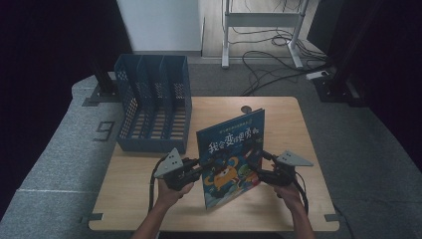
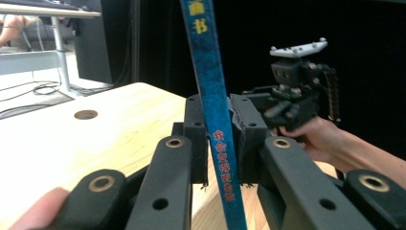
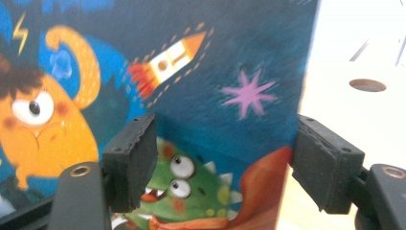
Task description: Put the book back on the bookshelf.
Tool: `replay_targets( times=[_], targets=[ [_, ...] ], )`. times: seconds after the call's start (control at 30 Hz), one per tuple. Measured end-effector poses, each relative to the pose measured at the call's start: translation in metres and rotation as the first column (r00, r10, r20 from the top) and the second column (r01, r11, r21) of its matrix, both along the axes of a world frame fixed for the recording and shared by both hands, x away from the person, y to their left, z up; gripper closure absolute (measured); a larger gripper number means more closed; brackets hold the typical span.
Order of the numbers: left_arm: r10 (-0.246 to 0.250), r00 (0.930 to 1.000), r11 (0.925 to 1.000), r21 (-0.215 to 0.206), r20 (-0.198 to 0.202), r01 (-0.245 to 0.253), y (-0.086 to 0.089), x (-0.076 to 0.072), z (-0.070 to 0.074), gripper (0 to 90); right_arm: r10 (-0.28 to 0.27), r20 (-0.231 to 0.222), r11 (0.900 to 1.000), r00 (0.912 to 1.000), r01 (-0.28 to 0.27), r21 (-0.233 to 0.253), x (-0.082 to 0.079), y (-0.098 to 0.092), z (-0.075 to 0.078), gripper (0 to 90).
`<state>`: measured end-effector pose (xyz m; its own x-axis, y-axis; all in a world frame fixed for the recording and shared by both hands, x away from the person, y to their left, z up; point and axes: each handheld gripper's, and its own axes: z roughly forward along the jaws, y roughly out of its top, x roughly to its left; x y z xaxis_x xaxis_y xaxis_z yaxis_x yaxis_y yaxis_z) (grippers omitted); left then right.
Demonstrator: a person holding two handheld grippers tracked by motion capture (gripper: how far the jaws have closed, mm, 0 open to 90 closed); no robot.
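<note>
The left gripper (image 2: 219, 143) clamps the spine of the picture book (image 1: 232, 157) so it stands upright on the table (image 1: 278, 119), while the right gripper (image 3: 225, 163), jaws spread wide, straddles the opposite edge to steady it near the file rack (image 1: 154, 109) beyond.

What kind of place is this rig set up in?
Probably a lab or office recording bay: a small wooden table ringed by dark curtains, loose cables on grey carpet, and a desk frame behind. A blue file rack stands on the table.
</note>
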<state>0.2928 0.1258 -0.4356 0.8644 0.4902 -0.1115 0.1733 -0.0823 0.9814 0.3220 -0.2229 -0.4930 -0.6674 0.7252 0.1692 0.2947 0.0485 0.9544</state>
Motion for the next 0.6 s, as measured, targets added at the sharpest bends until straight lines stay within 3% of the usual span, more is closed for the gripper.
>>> replay_targets(
  times=[0.1, 0.2, 0.3, 0.37, 0.5, 0.6],
  targets=[
    [-0.034, 0.9994, 0.9994, -0.002, 0.006, 0.034, -0.001, -0.002, 0.000, 80.4, 0.010, 0.001, 0.999, 1.0000, -0.010, 0.052, 0.004, -0.003, 0.005, 23.2],
    [-0.029, 0.9995, 0.9996, 0.007, 0.010, 0.029, -0.003, -0.003, 0.002, 80.3, 0.022, 0.022, 0.997, 0.9995, -0.024, 0.071, 0.004, -0.003, 0.010, 25.3],
    [-0.022, 0.9998, 0.9997, 0.008, 0.005, 0.021, -0.003, -0.002, 0.002, 79.8, -0.001, 0.042, 1.000, 0.9991, 0.000, 0.023, 0.001, 0.003, 0.013, 22.8],
    [-0.019, 0.9998, 0.9998, 0.010, 0.003, 0.019, -0.003, -0.002, 0.002, 79.0, -0.007, 0.046, 1.000, 0.9989, 0.006, 0.023, 0.000, 0.004, 0.013, 24.1],
    [0.007, 0.9999, 0.9993, 0.037, 0.013, -0.007, -0.007, -0.002, 0.001, 76.6, 0.019, 0.074, 1.000, 0.9971, -0.019, 0.001, -0.003, 0.010, 0.013, 28.4],
    [0.014, 0.9997, 0.9996, 0.026, 0.019, -0.014, -0.008, -0.003, 0.003, 76.8, 0.037, 0.090, 0.999, 0.9952, -0.034, -0.029, -0.006, 0.017, 0.014, 28.3]
  ],
)
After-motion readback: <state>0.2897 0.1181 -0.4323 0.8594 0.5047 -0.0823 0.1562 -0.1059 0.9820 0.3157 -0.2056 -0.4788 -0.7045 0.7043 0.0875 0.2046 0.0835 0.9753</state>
